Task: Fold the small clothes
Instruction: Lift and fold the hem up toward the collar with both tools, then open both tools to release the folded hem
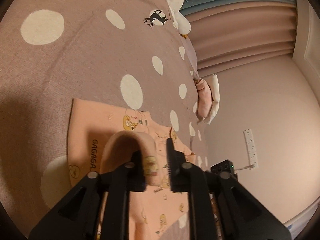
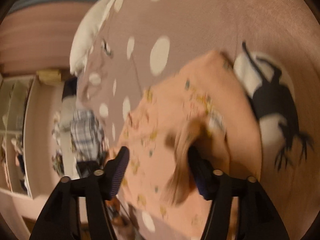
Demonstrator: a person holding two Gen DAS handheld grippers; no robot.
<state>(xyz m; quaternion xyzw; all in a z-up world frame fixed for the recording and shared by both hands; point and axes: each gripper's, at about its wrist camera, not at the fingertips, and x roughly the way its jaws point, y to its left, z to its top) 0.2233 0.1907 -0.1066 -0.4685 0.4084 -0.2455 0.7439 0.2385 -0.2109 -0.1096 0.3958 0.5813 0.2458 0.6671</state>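
The right gripper (image 2: 158, 168) is hanging with its jaws apart over the peach printed garment (image 2: 160, 124), which is lying on the spotted mauve bedspread (image 2: 200, 16). A loose fold of that garment is drooping just beside one finger. Beyond the garment a white pillow (image 2: 88, 32) is resting; beside the garment a black deer print (image 2: 280, 100) is showing, blurred.

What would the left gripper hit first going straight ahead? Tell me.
Most likely the peach printed garment lying on the polka-dot bedspread. The left gripper points down at it, jaws apart, with a raised fold of the same cloth beside one finger; depth is unclear.
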